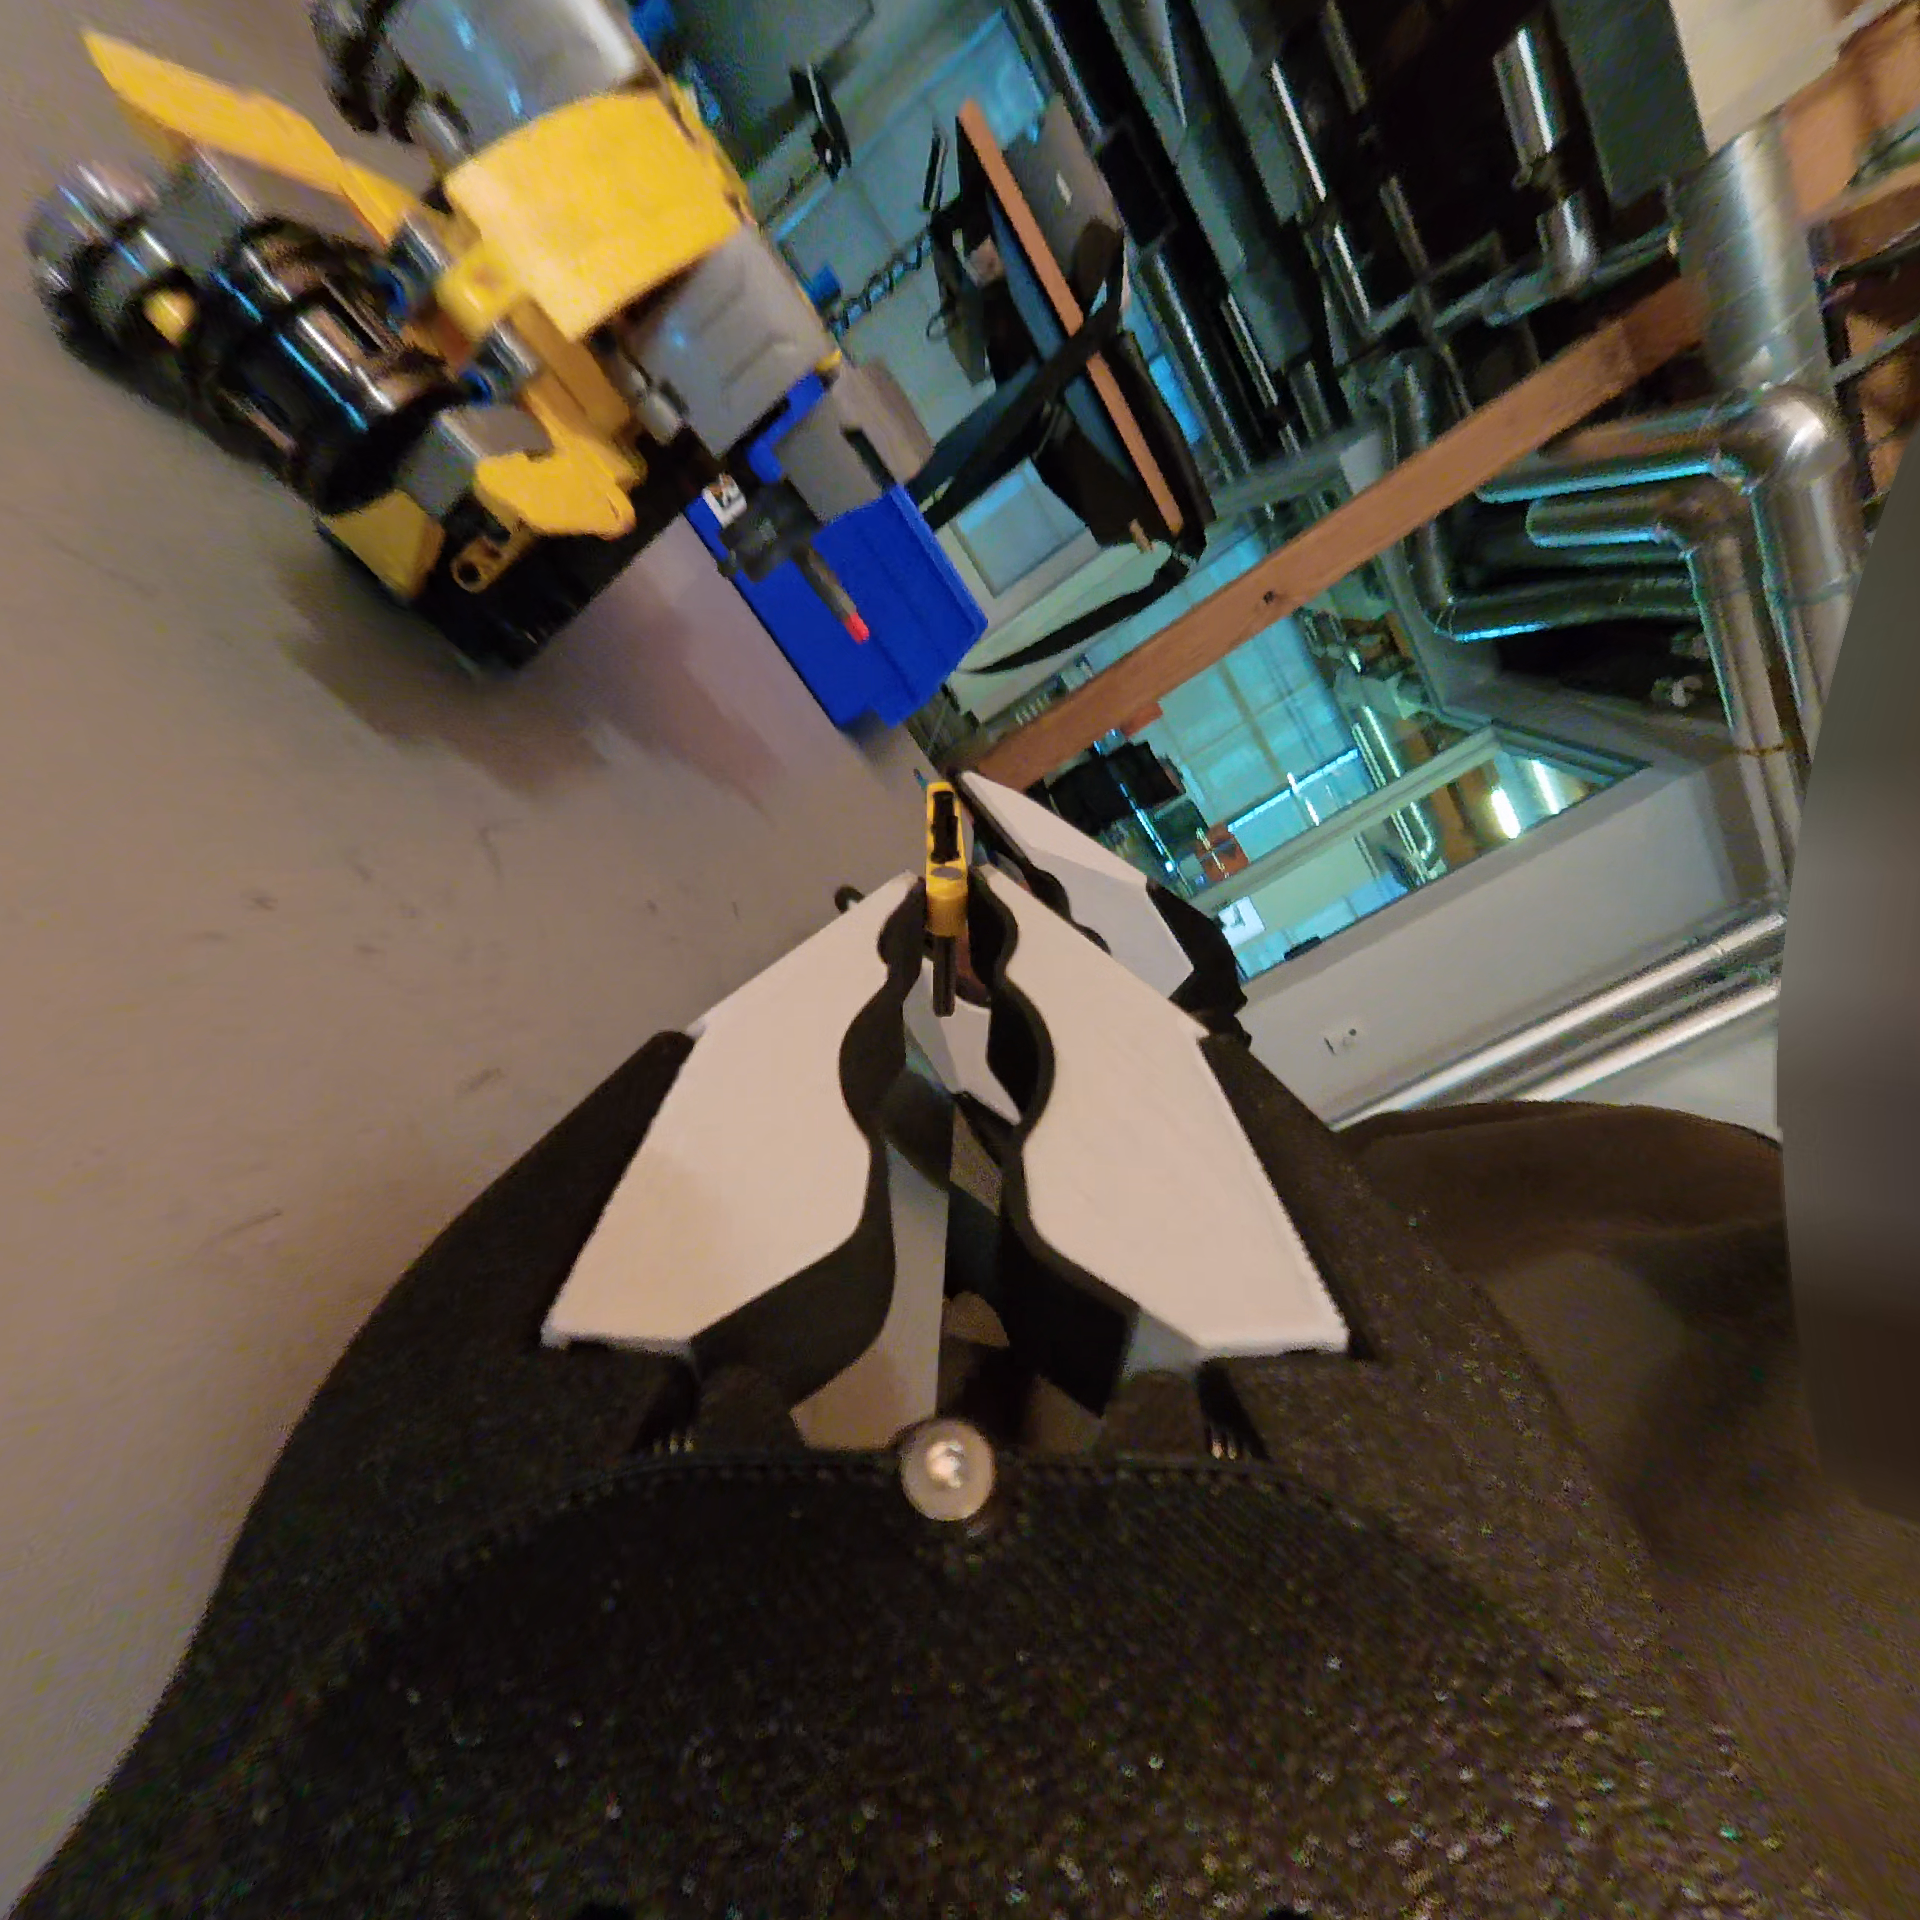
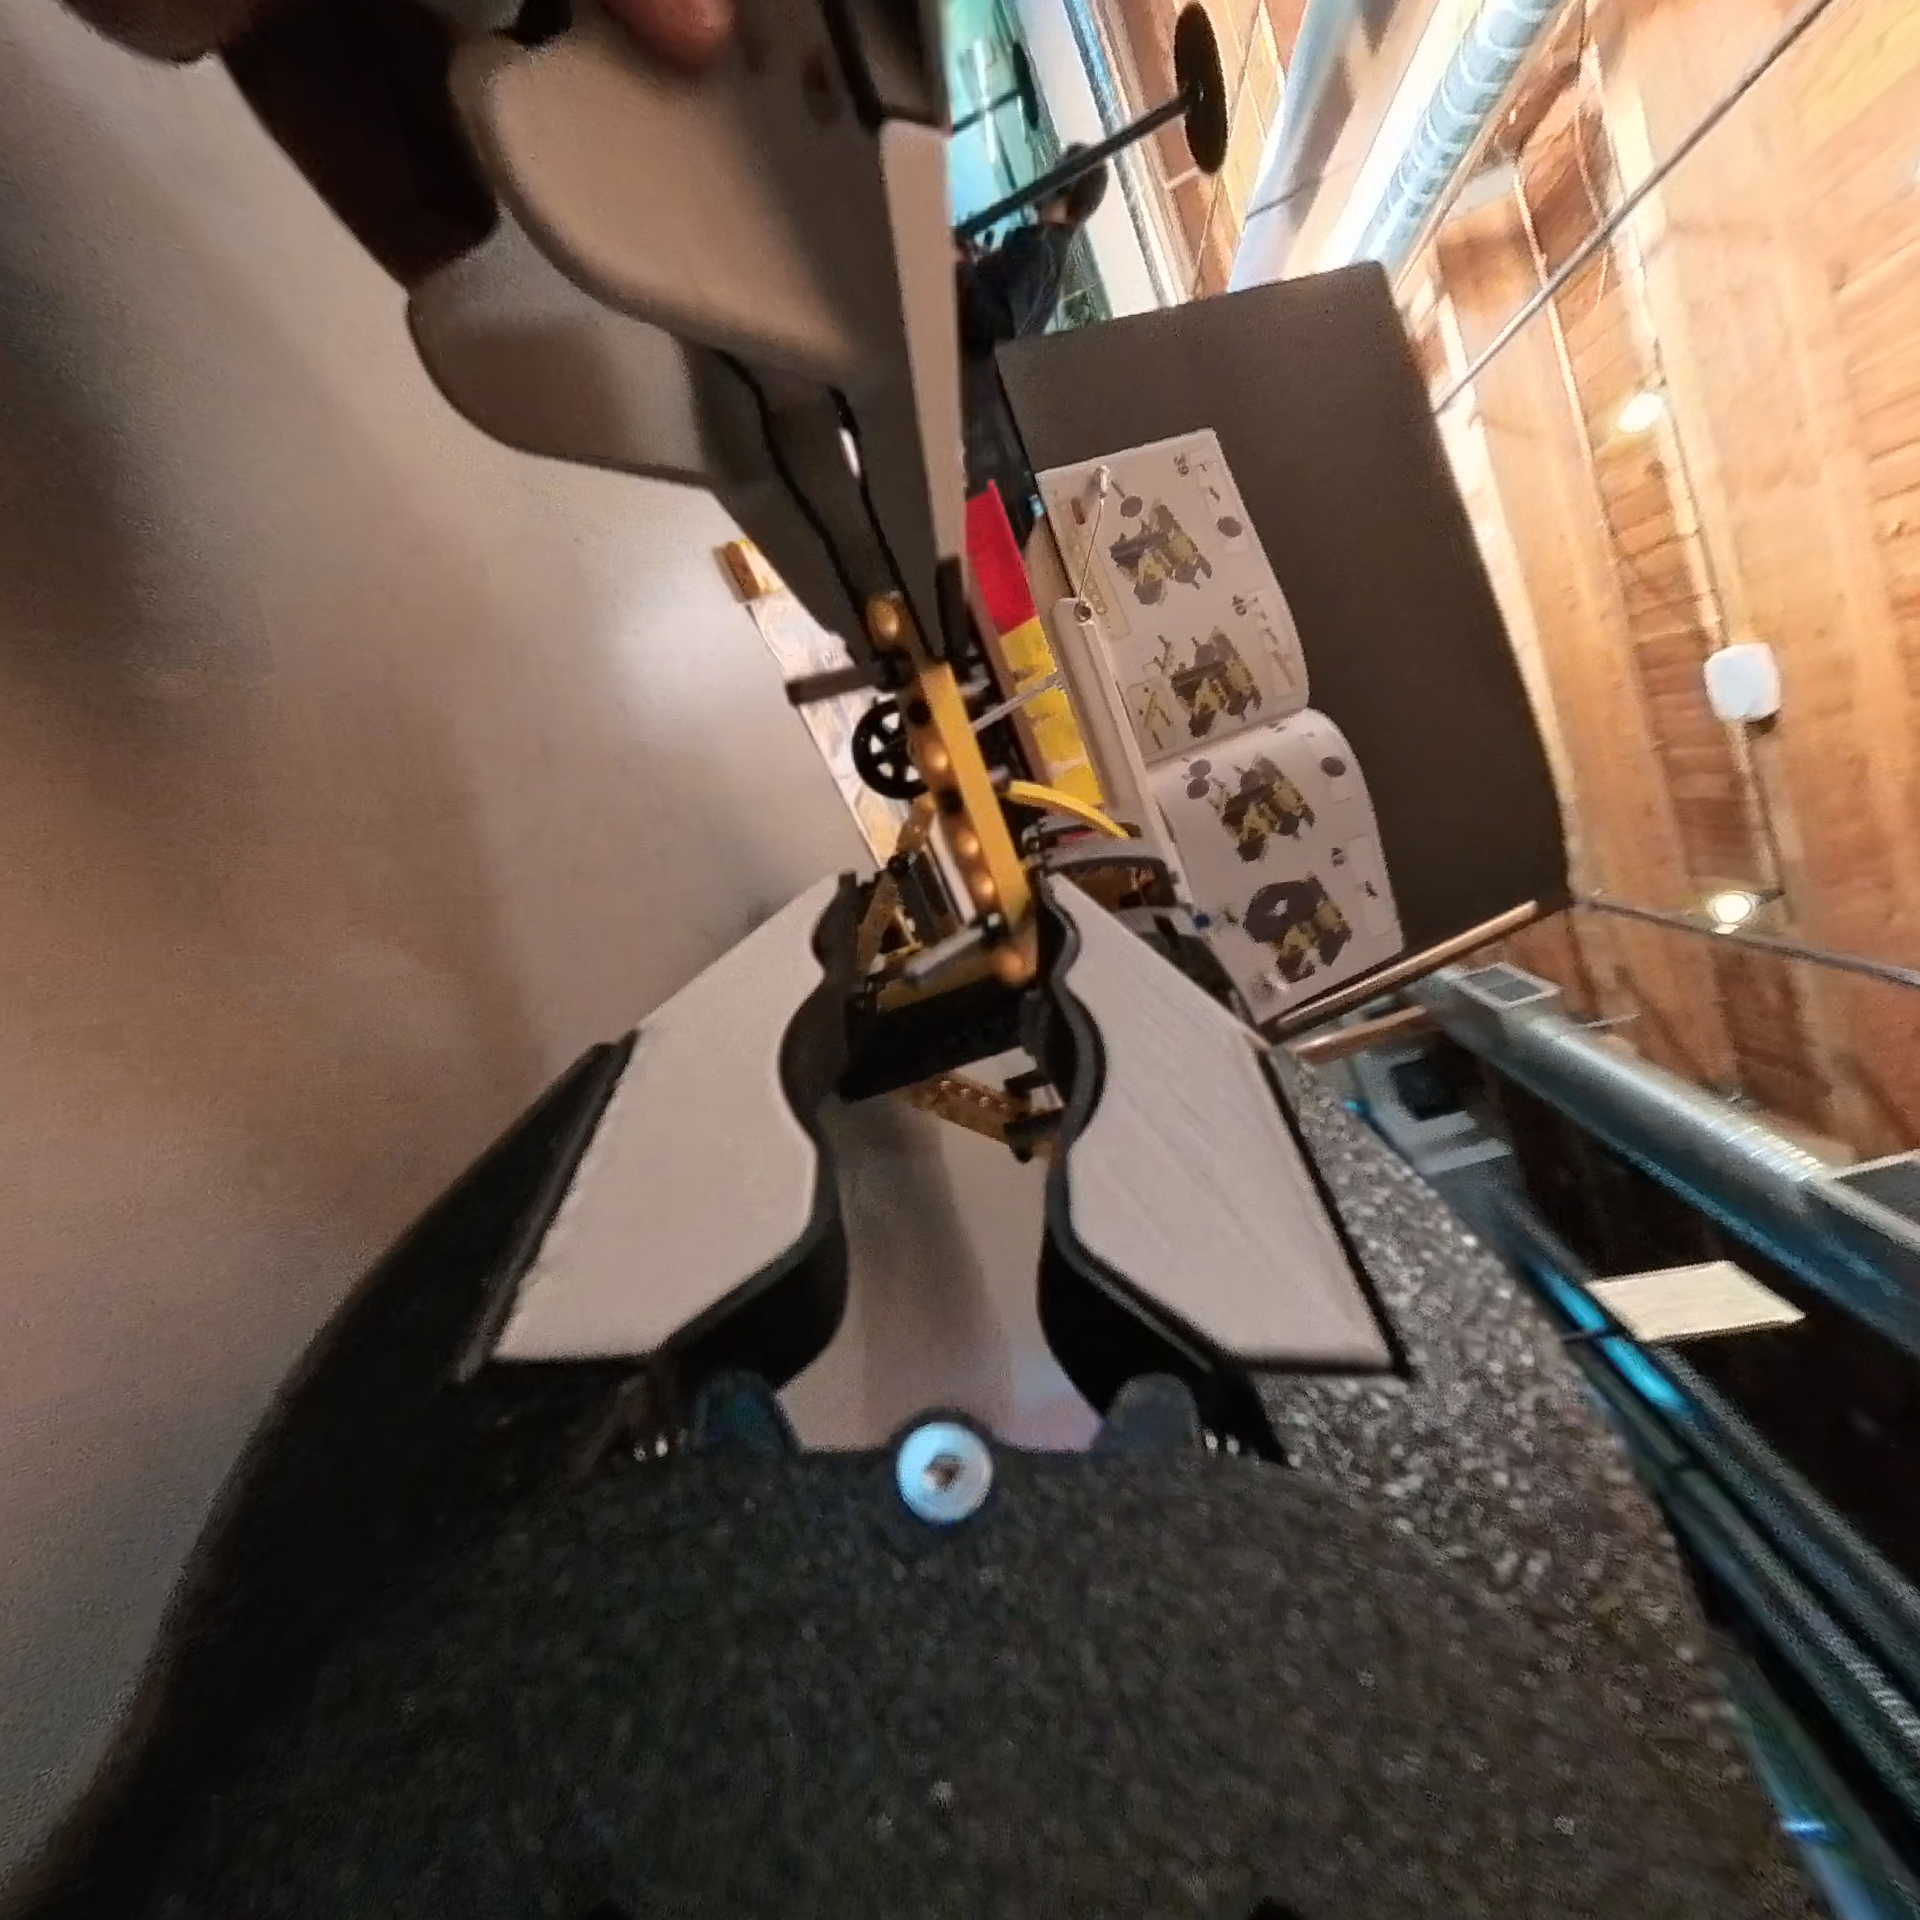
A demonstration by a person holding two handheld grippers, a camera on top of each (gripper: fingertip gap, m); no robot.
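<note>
My left gripper (image 1: 945,896) is shut on the top end of a yellow holed beam (image 1: 944,868), seen edge-on with a black pin below it. In the right wrist view the left gripper (image 2: 902,597) comes down from above onto the yellow beam (image 2: 961,790). My right gripper (image 2: 940,920) holds the beam's lower end, where a grey axle crosses it and a black and yellow brick assembly (image 2: 925,1023) fills the partly spread jaws. The right gripper's white finger (image 1: 1075,868) shows just behind the left fingertips.
A yellow, grey and black brick vehicle (image 1: 499,312) stands on the grey table (image 1: 260,935) with a blue bin (image 1: 883,613) beside it. An open picture booklet (image 2: 1226,707) leans on a dark panel (image 2: 1351,416). A person's dark sleeve (image 1: 1558,1247) is at the right. Less than 4 cm separates the two grippers' tips.
</note>
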